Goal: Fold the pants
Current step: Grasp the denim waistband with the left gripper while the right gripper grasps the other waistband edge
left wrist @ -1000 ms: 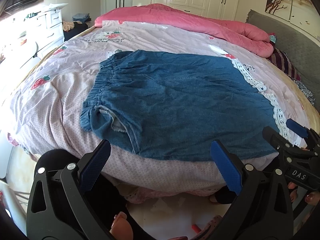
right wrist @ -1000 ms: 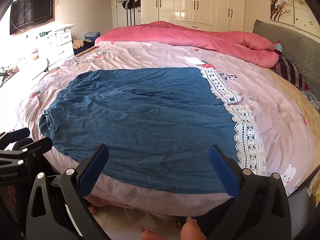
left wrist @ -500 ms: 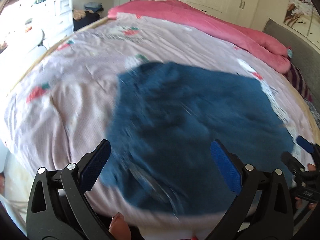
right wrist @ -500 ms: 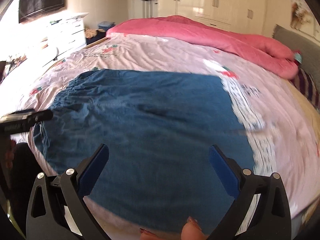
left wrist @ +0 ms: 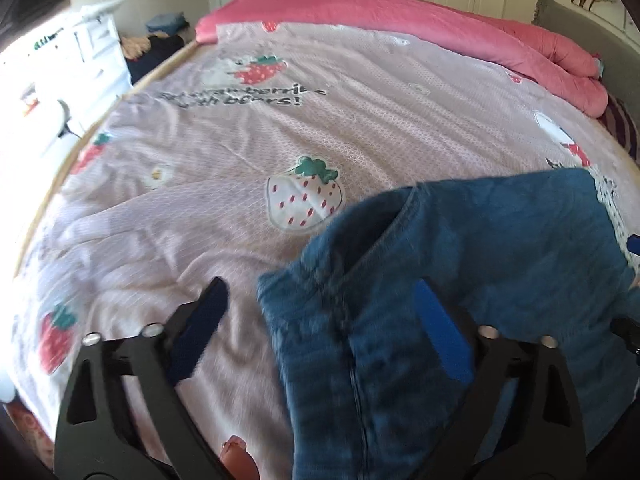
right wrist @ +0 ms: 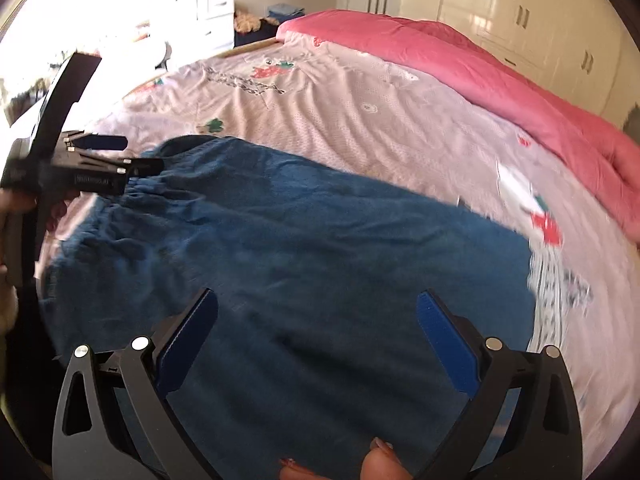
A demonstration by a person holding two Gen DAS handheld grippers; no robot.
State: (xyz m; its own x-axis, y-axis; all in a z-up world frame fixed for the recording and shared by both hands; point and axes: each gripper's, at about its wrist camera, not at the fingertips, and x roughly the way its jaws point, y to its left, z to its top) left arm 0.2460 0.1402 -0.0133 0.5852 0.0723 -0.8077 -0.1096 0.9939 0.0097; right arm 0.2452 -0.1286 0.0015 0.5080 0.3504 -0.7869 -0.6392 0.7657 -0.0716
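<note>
Over the waistband: both grippers close in

At the bed's near edge, the denim pants [right wrist: 304,248] lie flat on the pink bedspread [left wrist: 320,120]. Left gripper [left wrist: 320,332] has moved left to the waistband corner, jaws just narrowing but gripping nothing. Right gripper [right wrist: 316,344] hovers wide open over mid-fabric. Folding looks imminent.

Blue denim pants [right wrist: 304,248], a deep even blue with a darker stitched seam, lie against a pale pink bedspread [left wrist: 360,120] printed with red strawberries, green leaves (one strawberry is white with red seeds) and dark lettering. White lace trim [right wrist: 560,292] edges the spread. Behind sits a hot-pink quilt [right wrist: 460,64]. Both grippers show black frames with bright blue pads [right wrist: 448,344]. Cream wardrobe doors [right wrist: 520,12] gleam at the back.
</note>
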